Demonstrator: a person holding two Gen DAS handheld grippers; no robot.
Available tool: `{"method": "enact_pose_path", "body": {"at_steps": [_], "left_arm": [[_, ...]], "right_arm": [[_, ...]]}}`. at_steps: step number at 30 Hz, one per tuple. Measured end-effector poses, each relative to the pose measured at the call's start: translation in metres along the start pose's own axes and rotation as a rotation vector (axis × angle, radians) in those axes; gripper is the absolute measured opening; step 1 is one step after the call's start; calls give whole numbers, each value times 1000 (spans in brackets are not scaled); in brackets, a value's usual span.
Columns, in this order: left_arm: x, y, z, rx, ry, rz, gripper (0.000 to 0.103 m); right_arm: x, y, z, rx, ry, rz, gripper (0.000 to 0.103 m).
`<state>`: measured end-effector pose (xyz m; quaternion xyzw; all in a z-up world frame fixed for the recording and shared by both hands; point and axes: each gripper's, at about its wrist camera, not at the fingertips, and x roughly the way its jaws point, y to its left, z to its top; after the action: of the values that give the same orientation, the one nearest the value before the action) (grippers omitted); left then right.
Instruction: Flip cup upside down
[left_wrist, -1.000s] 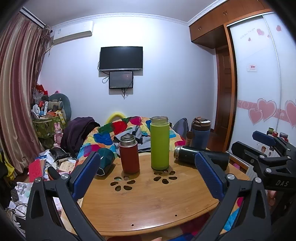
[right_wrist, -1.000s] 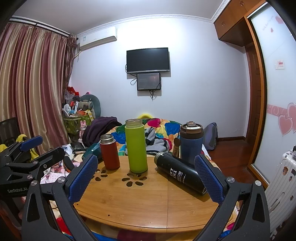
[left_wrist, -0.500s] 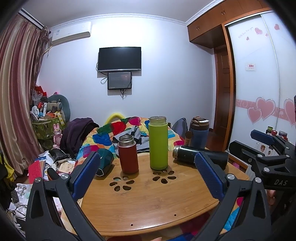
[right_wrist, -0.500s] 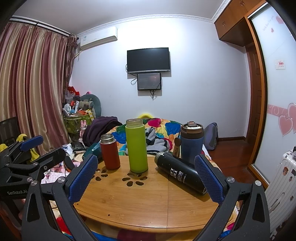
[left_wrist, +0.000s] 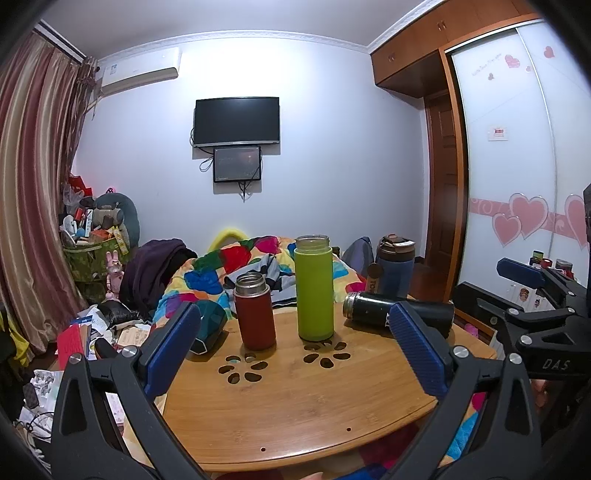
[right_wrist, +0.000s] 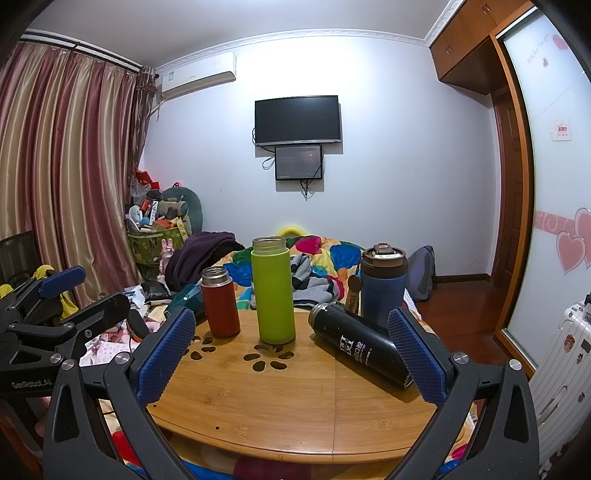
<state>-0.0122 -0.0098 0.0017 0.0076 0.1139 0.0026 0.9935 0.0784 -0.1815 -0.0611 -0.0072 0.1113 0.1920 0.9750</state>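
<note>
Hovering short of the table (right_wrist: 280, 406) with both grippers, left (left_wrist: 295, 354) and right (right_wrist: 291, 354), gaping wide and empty, not yet reaching; likely next, picking a cup, red (right_wrist: 220, 302) or green (right_wrist: 273, 291), both standing upright mid-table, then closing around it

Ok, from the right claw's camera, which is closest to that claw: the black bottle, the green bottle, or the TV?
1. The black bottle, lying on its side, right, next to the right claw.
2. The green bottle, upright, mid-table.
3. The TV, on the far wall.
</note>
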Motion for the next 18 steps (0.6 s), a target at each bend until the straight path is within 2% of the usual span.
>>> {"method": "enact_pose_path", "body": {"at_steps": [18], "left_arm": [[-1,-2,-1,12,-12,0,103]], "right_arm": [[-1,1,-1,-1,2,2,103]]}}
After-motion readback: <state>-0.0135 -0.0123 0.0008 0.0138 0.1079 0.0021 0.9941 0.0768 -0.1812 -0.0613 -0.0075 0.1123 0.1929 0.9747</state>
